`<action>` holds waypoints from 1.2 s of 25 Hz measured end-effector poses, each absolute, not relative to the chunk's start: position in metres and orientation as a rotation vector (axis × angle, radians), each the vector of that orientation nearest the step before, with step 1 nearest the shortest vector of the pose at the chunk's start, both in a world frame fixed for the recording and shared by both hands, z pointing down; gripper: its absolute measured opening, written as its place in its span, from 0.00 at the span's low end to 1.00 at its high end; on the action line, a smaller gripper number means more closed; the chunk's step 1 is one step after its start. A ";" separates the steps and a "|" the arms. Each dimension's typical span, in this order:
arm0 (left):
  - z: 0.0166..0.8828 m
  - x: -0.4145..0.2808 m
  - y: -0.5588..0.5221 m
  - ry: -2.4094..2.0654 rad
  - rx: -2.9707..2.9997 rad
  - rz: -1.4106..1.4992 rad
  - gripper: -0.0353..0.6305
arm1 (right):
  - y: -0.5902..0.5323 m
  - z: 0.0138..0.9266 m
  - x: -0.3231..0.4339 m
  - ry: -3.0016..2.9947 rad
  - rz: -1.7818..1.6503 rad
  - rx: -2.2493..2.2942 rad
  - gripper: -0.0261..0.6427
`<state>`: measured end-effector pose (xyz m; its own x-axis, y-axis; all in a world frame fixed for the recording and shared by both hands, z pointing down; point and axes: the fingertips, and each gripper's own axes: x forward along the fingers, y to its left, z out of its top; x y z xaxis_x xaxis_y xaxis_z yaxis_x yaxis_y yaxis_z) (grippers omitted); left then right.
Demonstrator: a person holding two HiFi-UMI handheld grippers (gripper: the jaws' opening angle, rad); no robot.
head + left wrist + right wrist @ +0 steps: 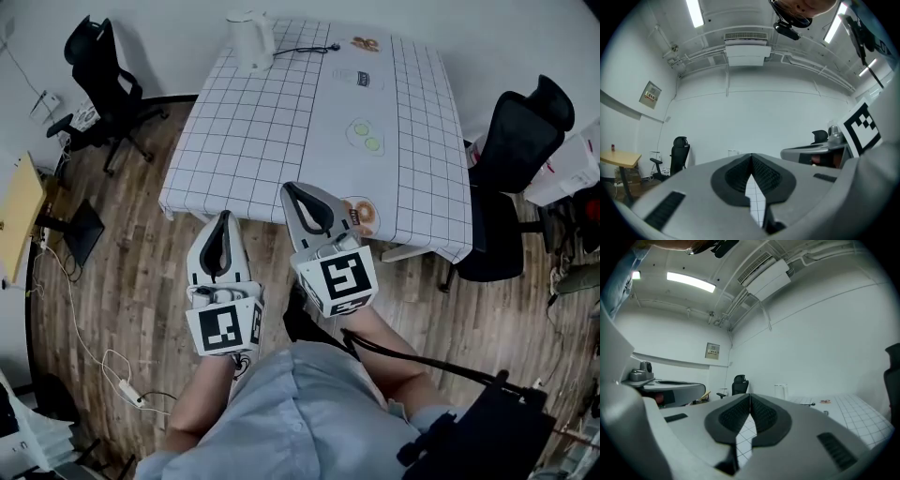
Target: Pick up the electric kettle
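Note:
The white electric kettle [250, 39] stands upright at the far left corner of the table [281, 131], which has a white gridded cloth. A black cord [305, 50] runs right from its base. The left gripper [224, 217] hangs in front of the table's near edge, shut with nothing between its jaws. The right gripper [290, 187] reaches just over the near edge, also shut and empty. The kettle is far from both. In the right gripper view the kettle [780, 391] shows small beyond the closed fingertips [750, 396]. The left gripper [751, 155] shows its pads meeting.
Black office chairs stand at the table's far left [103, 75] and at its right side [520, 159]. Flat printed pictures [366, 134] lie on the cloth. A wooden side table [21, 211] is at the left. Cables and a power strip [127, 389] lie on the wood floor.

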<state>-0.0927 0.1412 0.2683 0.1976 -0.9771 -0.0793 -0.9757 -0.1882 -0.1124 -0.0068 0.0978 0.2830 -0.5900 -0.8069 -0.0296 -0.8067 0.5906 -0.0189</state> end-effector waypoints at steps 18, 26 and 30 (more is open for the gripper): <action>0.216 -0.110 -0.028 1.892 -2.240 0.025 0.05 | -0.074 0.228 -0.020 2.728 0.077 -1.354 0.04; 0.231 -0.121 -0.080 1.893 -2.287 0.065 0.05 | -0.120 0.242 -0.020 2.732 0.091 -1.426 0.04; 0.242 -0.126 -0.116 1.878 -2.331 0.068 0.05 | -0.155 0.255 -0.024 2.727 0.069 -1.475 0.04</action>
<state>-0.1264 -0.1158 0.2419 0.2165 -0.9679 -0.1276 -0.9746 -0.2066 -0.0863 -0.0238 -0.1551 0.2554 -0.5467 -0.8354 -0.0566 -0.8372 0.5466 0.0199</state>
